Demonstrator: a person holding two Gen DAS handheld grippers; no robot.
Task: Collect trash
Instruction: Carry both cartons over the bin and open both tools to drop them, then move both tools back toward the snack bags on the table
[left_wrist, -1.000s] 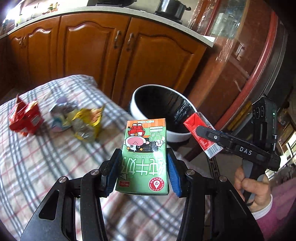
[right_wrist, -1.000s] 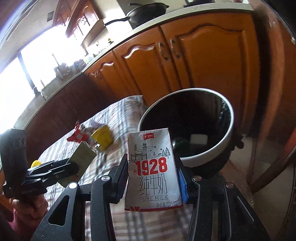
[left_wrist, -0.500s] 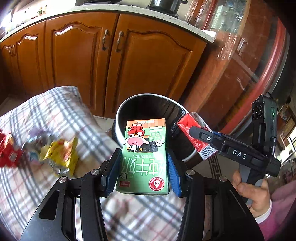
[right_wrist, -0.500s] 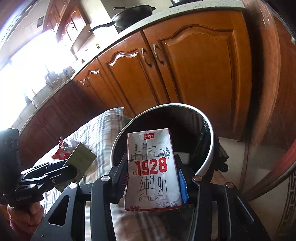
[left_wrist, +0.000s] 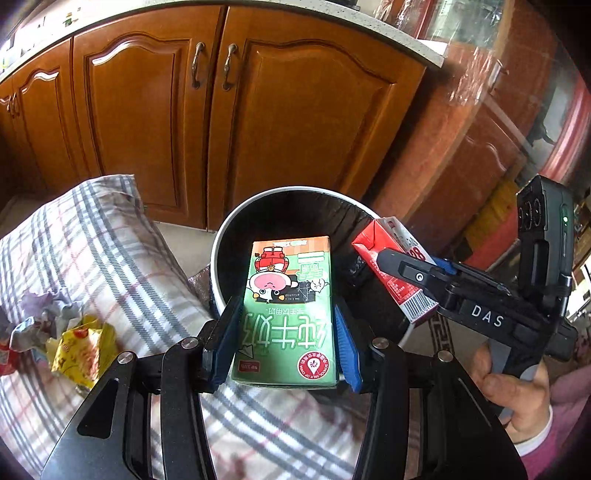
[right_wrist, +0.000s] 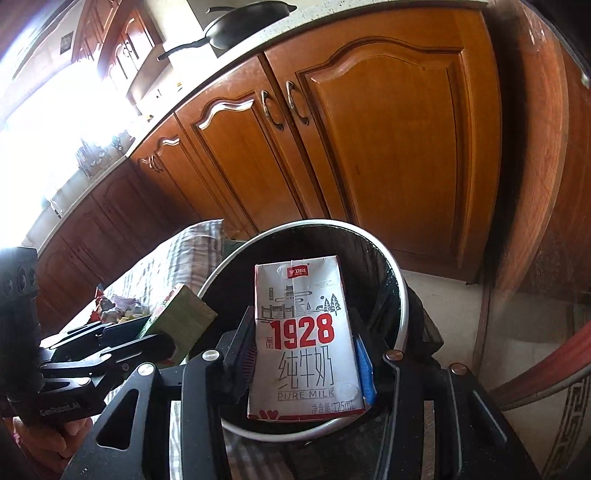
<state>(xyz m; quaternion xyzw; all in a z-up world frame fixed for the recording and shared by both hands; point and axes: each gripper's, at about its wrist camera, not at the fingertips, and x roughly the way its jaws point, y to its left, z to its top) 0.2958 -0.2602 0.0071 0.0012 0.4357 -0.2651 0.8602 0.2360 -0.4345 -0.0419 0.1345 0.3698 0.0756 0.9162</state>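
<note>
The left gripper (left_wrist: 284, 328) has its jaws clamped on a green milk carton (left_wrist: 288, 314), blue pads pressed to both sides, holding it above the near rim of the black-lined trash bin (left_wrist: 221, 236). The right gripper (right_wrist: 303, 354) grips a white "1928" milk carton (right_wrist: 303, 343) the same way — jaws closed on its sides — over the bin's opening (right_wrist: 399, 291). In the left wrist view that carton shows its red side (left_wrist: 391, 273), just right of the green one and apart from it. The bin stands beside the table with its plaid cloth (left_wrist: 110, 258), in front of wooden cabinets (left_wrist: 295, 122). Crumpled wrappers (left_wrist: 74, 343) lie on the cloth, well left of the bin.
</note>
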